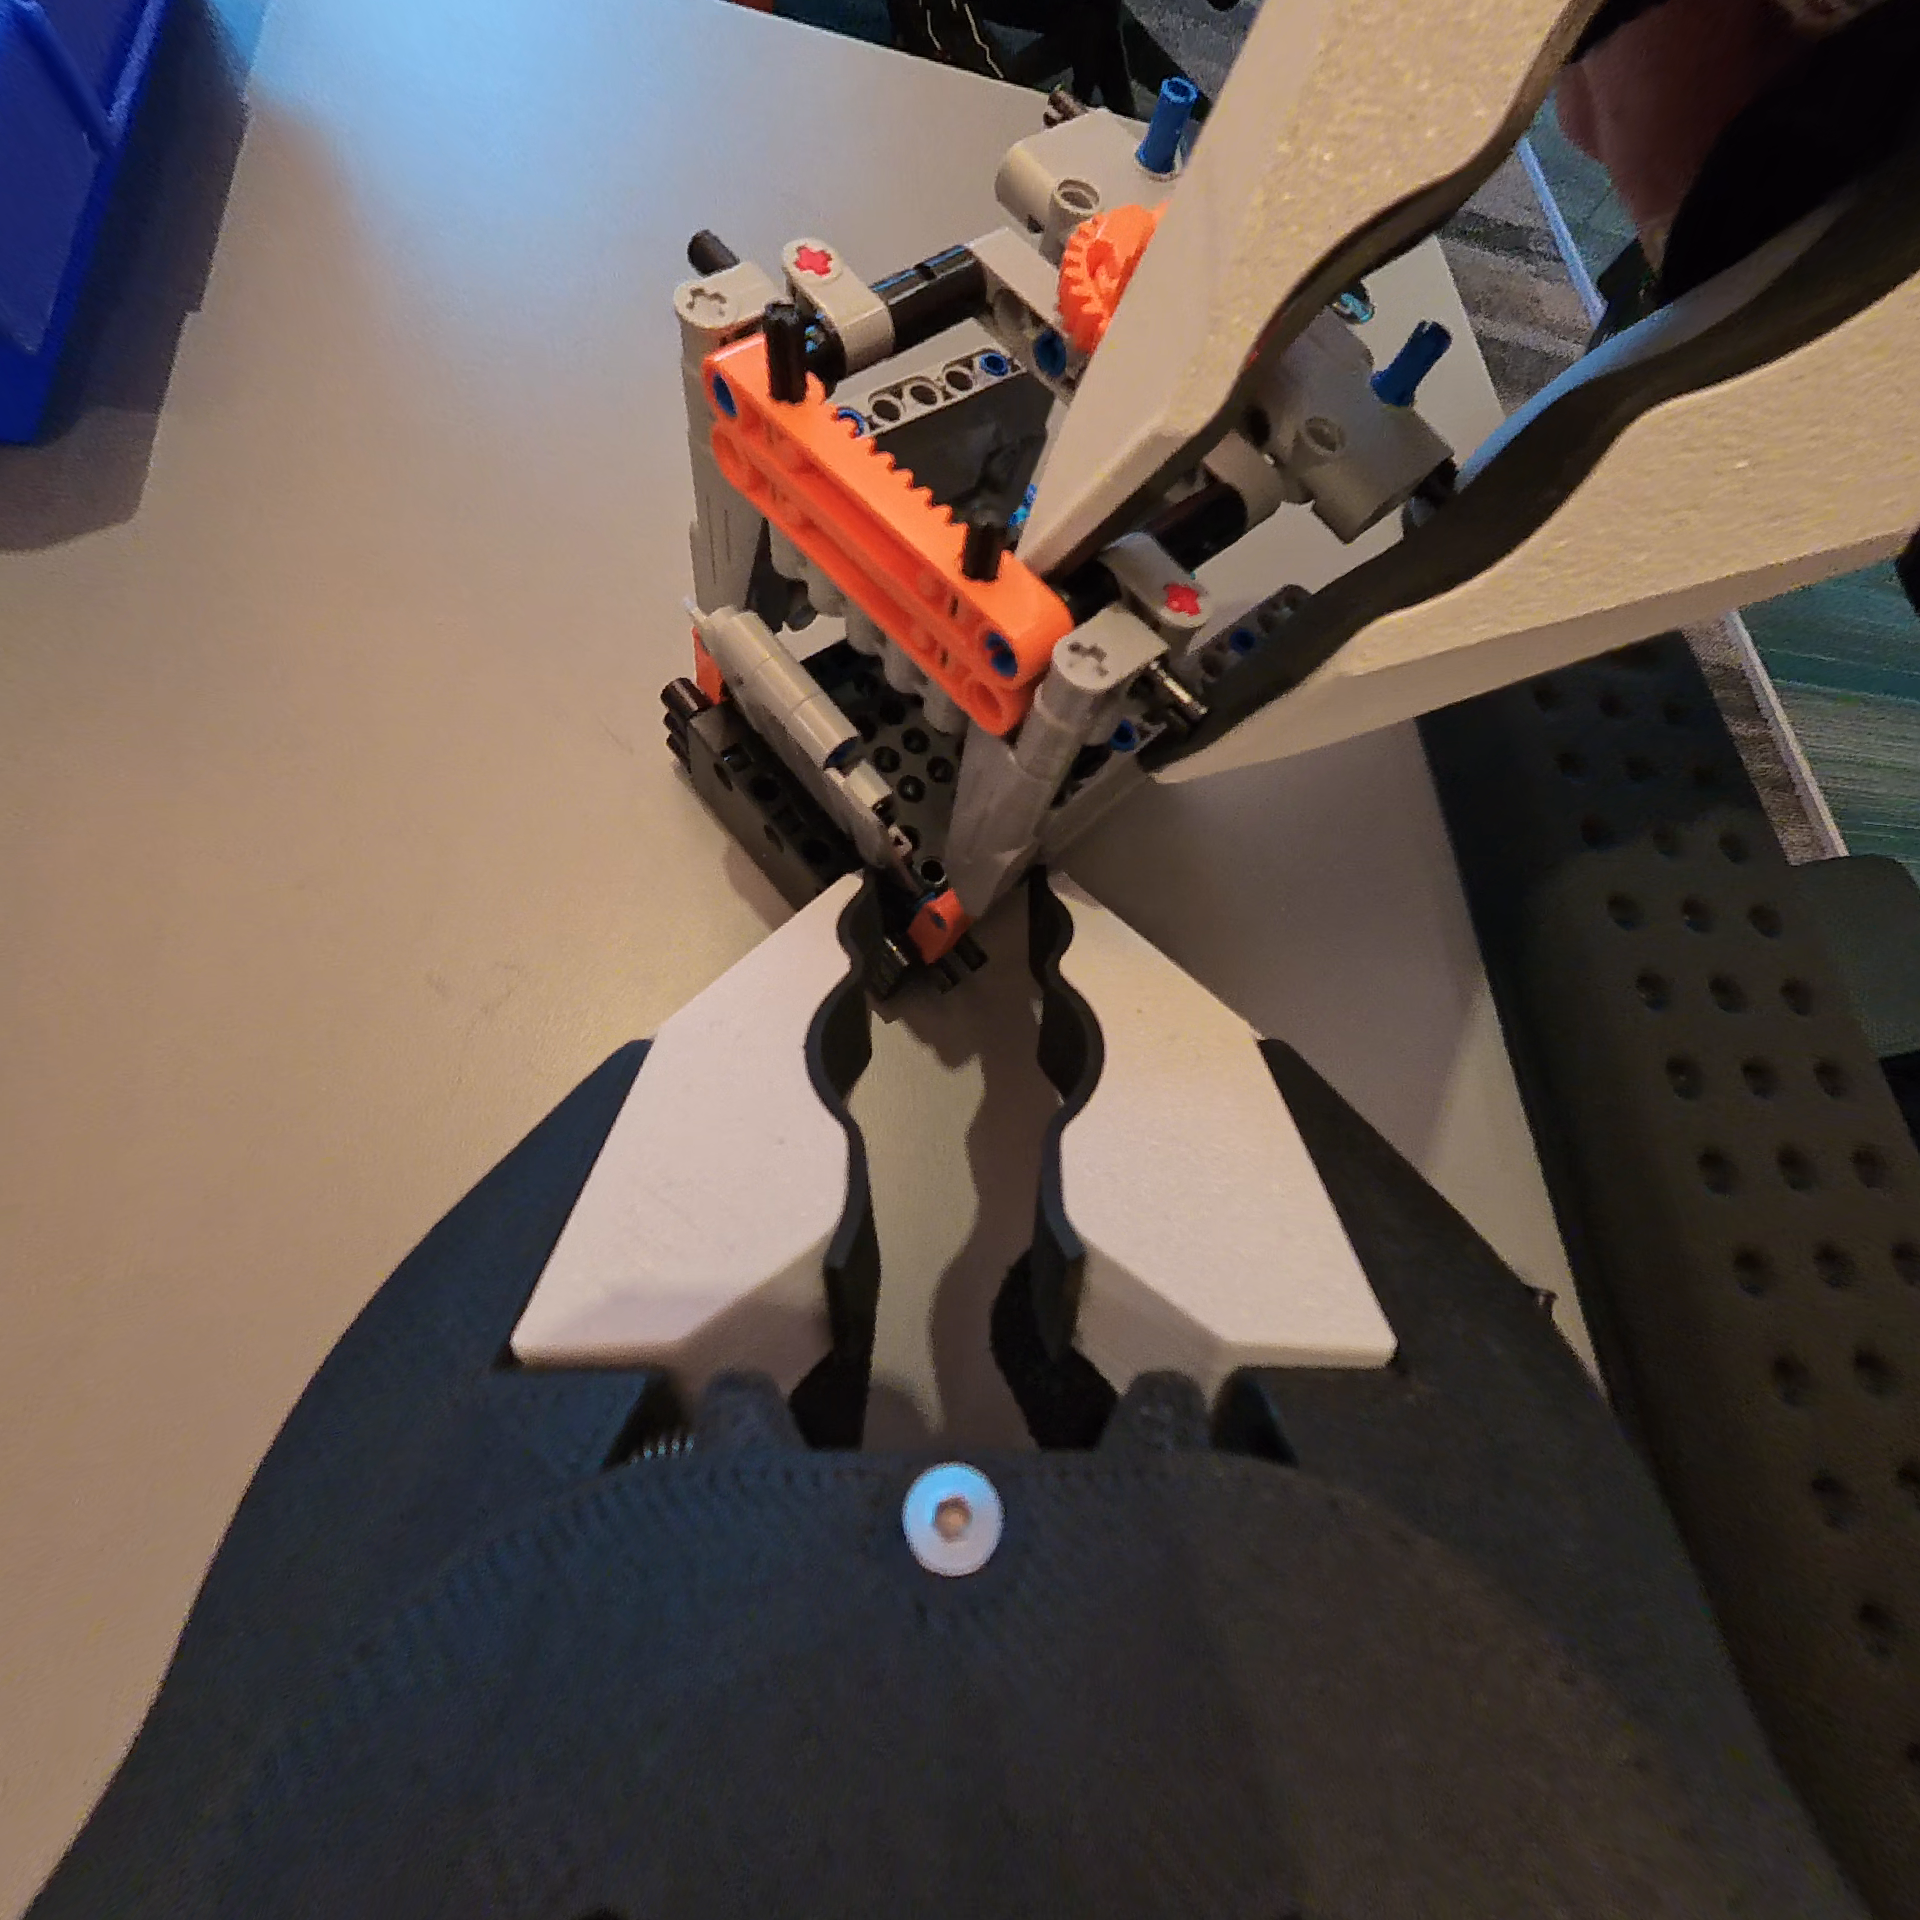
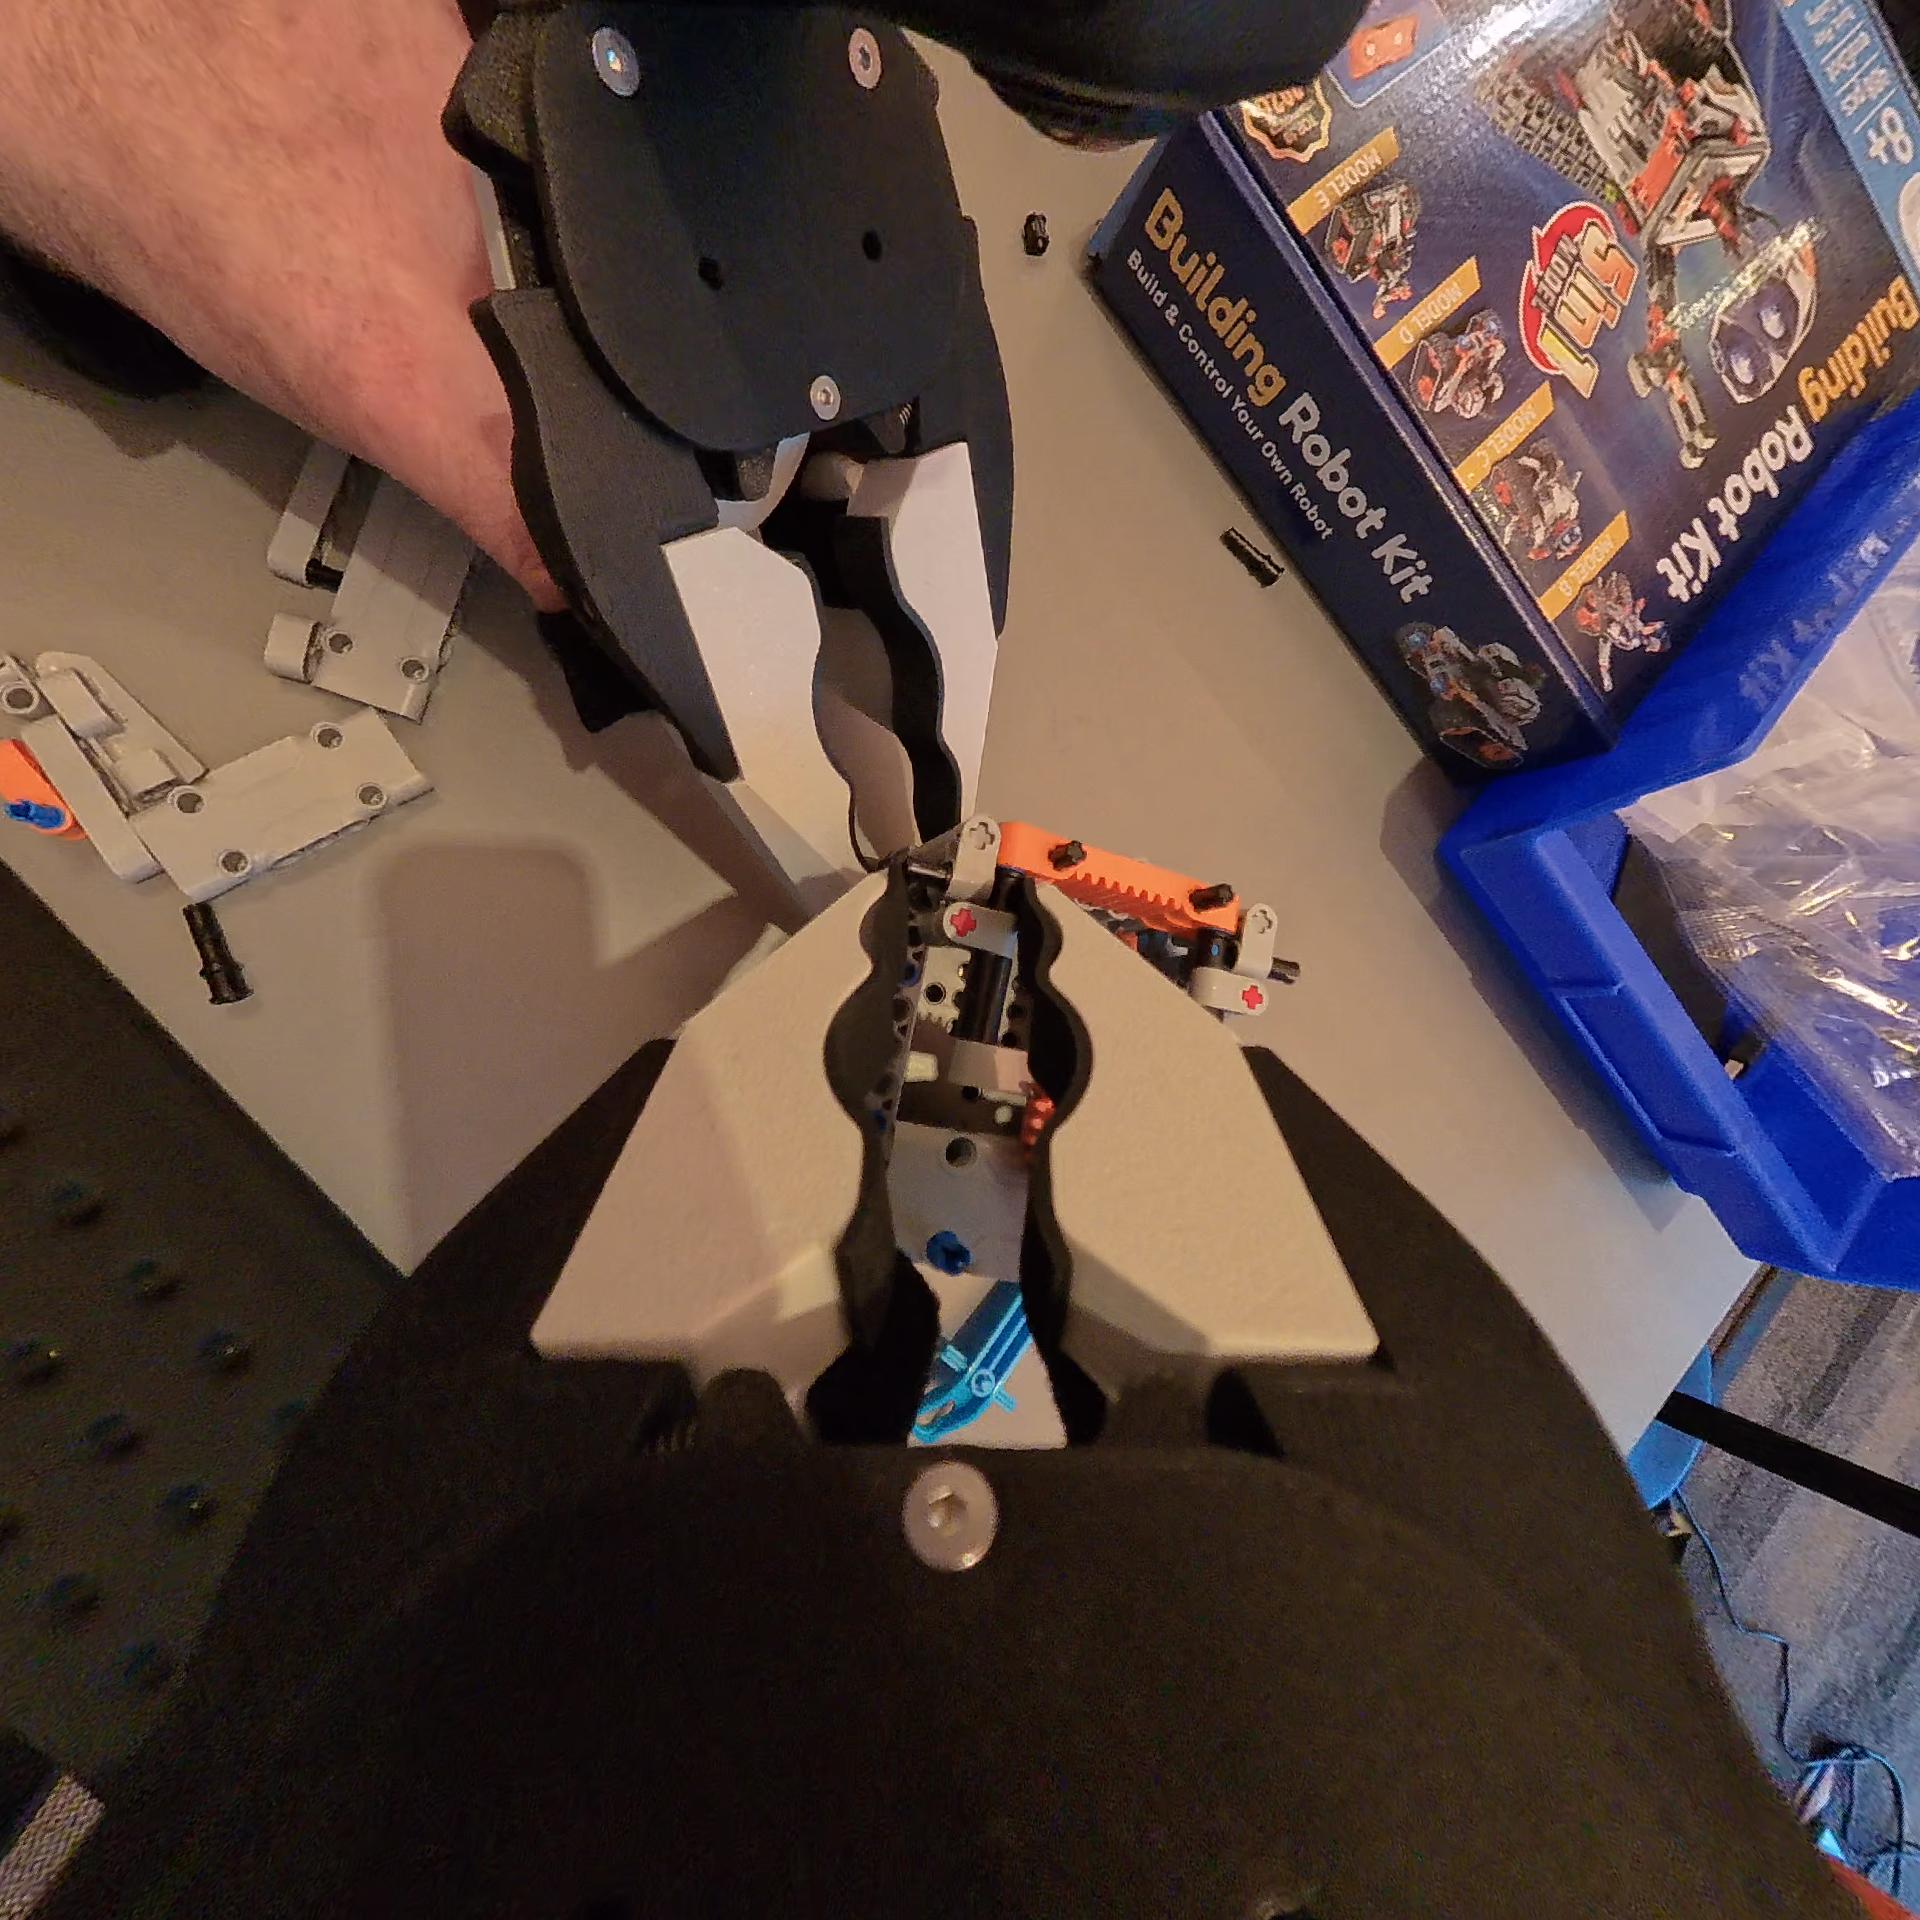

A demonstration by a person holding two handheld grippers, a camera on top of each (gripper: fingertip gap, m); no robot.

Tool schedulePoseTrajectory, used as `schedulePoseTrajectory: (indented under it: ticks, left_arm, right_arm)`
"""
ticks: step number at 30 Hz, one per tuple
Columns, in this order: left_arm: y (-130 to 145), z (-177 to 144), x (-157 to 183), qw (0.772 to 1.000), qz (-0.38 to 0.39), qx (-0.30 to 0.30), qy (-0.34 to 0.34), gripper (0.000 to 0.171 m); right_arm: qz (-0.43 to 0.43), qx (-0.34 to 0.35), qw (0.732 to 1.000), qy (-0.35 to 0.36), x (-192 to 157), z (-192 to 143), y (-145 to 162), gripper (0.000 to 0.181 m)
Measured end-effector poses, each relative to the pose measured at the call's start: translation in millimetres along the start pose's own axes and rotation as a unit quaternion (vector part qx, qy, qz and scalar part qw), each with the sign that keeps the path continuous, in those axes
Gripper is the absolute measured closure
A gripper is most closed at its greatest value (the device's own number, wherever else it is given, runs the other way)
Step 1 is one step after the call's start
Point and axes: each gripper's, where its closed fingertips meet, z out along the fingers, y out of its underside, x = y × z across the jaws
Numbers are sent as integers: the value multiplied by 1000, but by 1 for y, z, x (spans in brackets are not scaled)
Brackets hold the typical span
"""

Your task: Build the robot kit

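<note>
A brick model (image 1: 883, 540) of grey, black and orange beams, with an orange toothed bar on top, stands on the grey table (image 1: 364, 727). My left gripper (image 1: 951, 894) is closed on the model's near bottom corner, where an orange piece and black pins sit between its fingertips. My right gripper (image 1: 1101, 665) comes in from the upper right and clamps the model's grey side. In the right wrist view my right gripper (image 2: 961, 904) is shut on the model (image 2: 1122, 883), and my left gripper (image 2: 914, 821) meets it from above, held by a hand (image 2: 260, 260).
A blue kit box (image 2: 1455, 416) and a blue bin (image 2: 1662, 987) of plastic bags lie to the right. Loose grey assemblies (image 2: 260, 790) and black pins (image 2: 218, 951) lie to the left. A black perforated mat (image 1: 1714, 1143) borders the table. Another blue bin (image 1: 52, 208) stands far left.
</note>
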Motion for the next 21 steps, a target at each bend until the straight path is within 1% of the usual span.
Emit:
schedulePoseTrajectory:
  ticks: [5, 7, 9, 13, 15, 19, 21]
  left_arm:
    - [-1, 1, 0, 1000, 5, -1, -2, 146]
    - [-2, 2, -1, 1000, -3, 2, 0, 146]
    - [-3, 3, -2, 1000, -8, 2, 2, 146]
    - [-5, 5, -3, 1000, -4, -1, -1, 146]
    - [-6, 6, -4, 1000, -5, -1, 0, 146]
    - [-7, 7, -4, 1000, -5, -8, 1, 146]
    - [-7, 7, -4, 1000, -8, -7, 3, 146]
  right_arm:
    - [8, -3, 1000, -3, 1, 0, 1, 163]
    - [-1, -5, 1000, 6, 2, 0, 2, 163]
    - [8, -2, 1000, 8, 4, 0, 2, 163]
    - [13, -3, 1000, 27, 8, 1, 3, 163]
    - [2, -7, 999, 32, 8, 1, 4, 163]
    - [-13, -22, 999, 20, 4, 5, 9, 163]
    - [-5, -22, 1000, 12, 6, 6, 9, 163]
